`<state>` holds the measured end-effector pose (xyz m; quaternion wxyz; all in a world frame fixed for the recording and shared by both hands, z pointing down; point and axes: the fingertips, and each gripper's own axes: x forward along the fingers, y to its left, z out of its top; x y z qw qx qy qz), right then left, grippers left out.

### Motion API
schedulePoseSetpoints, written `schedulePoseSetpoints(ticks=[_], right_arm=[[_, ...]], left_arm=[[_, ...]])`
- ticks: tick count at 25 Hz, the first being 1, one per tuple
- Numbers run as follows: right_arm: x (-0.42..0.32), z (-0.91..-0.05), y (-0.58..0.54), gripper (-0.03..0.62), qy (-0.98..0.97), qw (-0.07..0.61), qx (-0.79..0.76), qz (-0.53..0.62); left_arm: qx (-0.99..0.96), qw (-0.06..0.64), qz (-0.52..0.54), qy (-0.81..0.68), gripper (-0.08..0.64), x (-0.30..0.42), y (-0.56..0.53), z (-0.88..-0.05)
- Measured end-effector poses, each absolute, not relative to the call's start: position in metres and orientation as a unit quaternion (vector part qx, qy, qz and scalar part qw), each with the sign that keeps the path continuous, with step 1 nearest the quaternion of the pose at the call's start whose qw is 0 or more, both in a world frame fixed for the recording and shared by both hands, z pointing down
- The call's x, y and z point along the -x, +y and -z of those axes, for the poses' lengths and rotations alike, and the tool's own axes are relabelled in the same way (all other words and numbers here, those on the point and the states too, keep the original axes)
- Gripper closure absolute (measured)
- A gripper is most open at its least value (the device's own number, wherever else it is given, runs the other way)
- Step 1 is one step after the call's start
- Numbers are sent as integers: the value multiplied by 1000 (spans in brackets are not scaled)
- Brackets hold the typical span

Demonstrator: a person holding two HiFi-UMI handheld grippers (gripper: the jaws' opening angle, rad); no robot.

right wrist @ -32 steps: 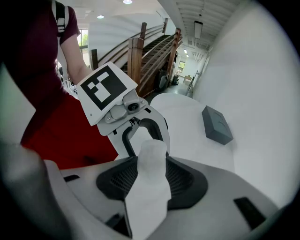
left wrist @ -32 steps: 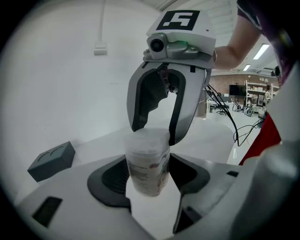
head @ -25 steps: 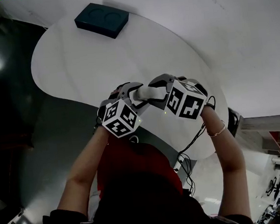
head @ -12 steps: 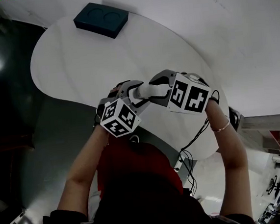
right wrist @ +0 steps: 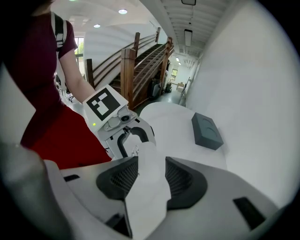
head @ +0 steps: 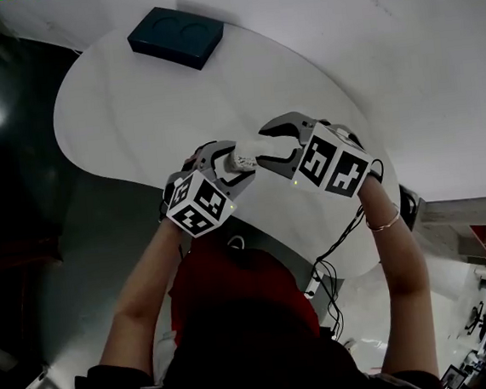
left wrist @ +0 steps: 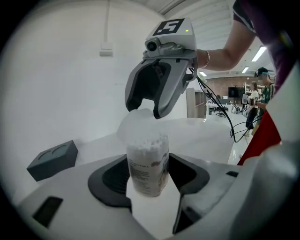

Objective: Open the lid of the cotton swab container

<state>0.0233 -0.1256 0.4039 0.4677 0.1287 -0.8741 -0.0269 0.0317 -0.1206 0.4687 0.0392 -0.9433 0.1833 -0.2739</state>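
Left gripper (head: 227,161) clamps the cotton swab container (left wrist: 147,164) upright between its jaws. Right gripper (left wrist: 143,110) pinches the translucent lid (left wrist: 133,123), tilted at the container's mouth. A jerked pull or tipped container would likely spill swabs, and a weak pinch could drop the lid. One container, one lid, two grippers, one dark box (left wrist: 52,159) well beyond the jaws.

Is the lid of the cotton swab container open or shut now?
Open: the lid stands tilted up off the cotton swab container, leaving the swab tips bare, and the right gripper pinches it.
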Motion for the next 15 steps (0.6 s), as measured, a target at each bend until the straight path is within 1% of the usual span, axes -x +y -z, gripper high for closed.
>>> schedulePoseSetpoints(ticks=[9,15], right_arm=[[-20,-409,-145,403,-875,456,-160,20],[-23,-406,-164,403,-873,449,-188,11]], left_arm=[[948,20,269,169,287,-28,-127,-478],[950,28,270,154,287,-28,-136,-478]])
